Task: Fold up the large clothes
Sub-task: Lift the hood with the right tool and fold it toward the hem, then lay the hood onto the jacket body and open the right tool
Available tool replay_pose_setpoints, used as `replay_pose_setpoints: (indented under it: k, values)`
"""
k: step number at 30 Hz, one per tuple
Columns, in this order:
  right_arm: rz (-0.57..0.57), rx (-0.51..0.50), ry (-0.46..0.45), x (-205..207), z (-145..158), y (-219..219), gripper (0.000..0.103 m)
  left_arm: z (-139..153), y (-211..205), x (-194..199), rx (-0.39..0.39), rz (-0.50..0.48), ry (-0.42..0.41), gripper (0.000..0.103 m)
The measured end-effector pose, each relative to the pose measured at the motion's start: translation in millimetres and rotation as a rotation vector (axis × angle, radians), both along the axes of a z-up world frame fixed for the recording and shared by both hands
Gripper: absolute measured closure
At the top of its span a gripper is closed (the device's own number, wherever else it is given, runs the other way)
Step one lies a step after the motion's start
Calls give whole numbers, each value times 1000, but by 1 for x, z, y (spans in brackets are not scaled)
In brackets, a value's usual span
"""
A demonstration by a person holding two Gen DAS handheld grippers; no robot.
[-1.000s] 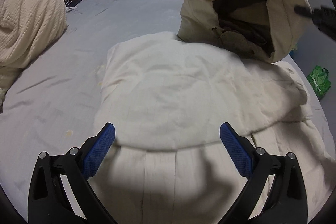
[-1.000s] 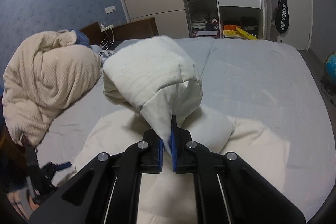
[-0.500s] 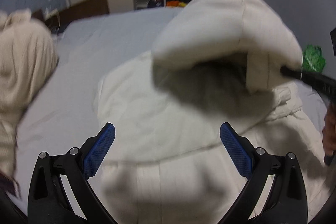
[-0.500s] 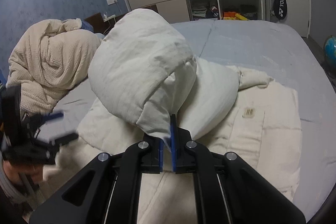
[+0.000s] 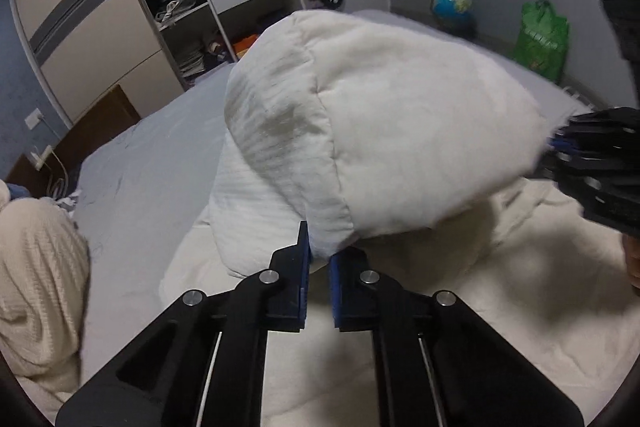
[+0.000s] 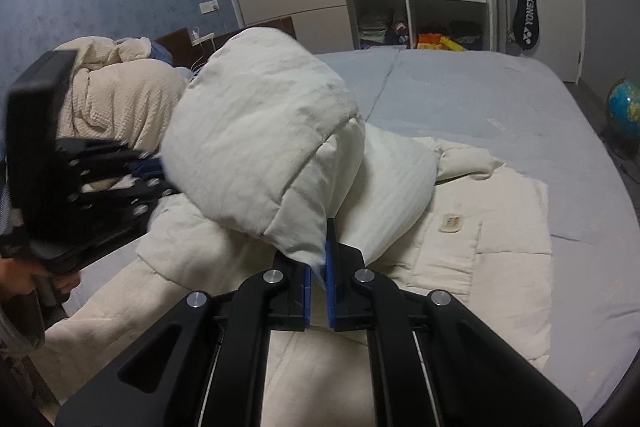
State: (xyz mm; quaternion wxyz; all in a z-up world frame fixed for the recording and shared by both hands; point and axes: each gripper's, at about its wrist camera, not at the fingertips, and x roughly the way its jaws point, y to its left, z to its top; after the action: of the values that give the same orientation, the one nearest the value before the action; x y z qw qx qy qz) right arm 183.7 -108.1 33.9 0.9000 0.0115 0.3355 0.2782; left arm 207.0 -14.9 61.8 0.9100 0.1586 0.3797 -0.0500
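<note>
Two grippers now share the load: your left gripper (image 5: 318,259), whose jaws have just been closing, pinches one corner of the cream padded coat (image 5: 384,123), and your right gripper (image 6: 318,259) is clamped on the opposite corner. You hold that end lifted as a puffed hump above the rest of the coat, which lies flat on the grey bed (image 6: 460,87). Gripping both corners likely keeps the edge straight for laying the fold evenly.

Your left gripper (image 5: 318,263) and right gripper (image 6: 318,269) share one build: matte black angular arms, round silver screws at the joints, blue pads lining the fingers (image 6: 306,287).
</note>
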Motion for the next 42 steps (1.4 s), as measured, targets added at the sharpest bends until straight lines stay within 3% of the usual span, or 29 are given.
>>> replay_pose_setpoints:
  k: [4, 10, 15, 22, 25, 27, 28, 29, 33, 34, 35, 37, 42]
  values:
    - [16, -32, -6, -9, -8, -1, 100, -18, 0, -25, -32, -3, 14, 96]
    - [77, -158, -18, -32, -39, 9, 100, -60, 2, -49, -52, 4, 81, 96]
    - [128, -258, 7, -35, -73, 25, 100, -96, 9, -40, -49, 24, 164, 96]
    - [139, -341, 39, -24, -99, 41, 96, -117, 14, -16, -50, 41, 256, 93]
    - [142, -361, 25, -28, -97, 42, 95, -109, 20, -19, -82, 45, 252, 88]
    - [137, -362, 12, -32, -90, 38, 93, -102, 25, -29, -122, 38, 259, 62]
    - [134, -351, 6, -36, -85, 34, 92, -97, 28, -38, -140, 30, 249, 41]
    - [129, -337, 5, -38, -80, 30, 90, -93, 31, -46, -157, 16, 233, 36]
    - [131, -260, 38, -40, -61, 9, 84, -78, 49, -67, -213, 11, 225, 38]
    - [130, -235, 54, -41, -56, 2, 76, -73, 52, -68, -231, 18, 219, 38]
    - [127, -221, 60, -42, -52, -2, 59, -66, 58, -69, -259, 30, 206, 38]
    - [116, -168, 46, -48, -41, -14, 48, -50, 69, -66, -323, 51, 175, 38]
    - [92, -21, 51, -45, -16, -26, 48, -10, 84, -51, -481, 117, 80, 38]
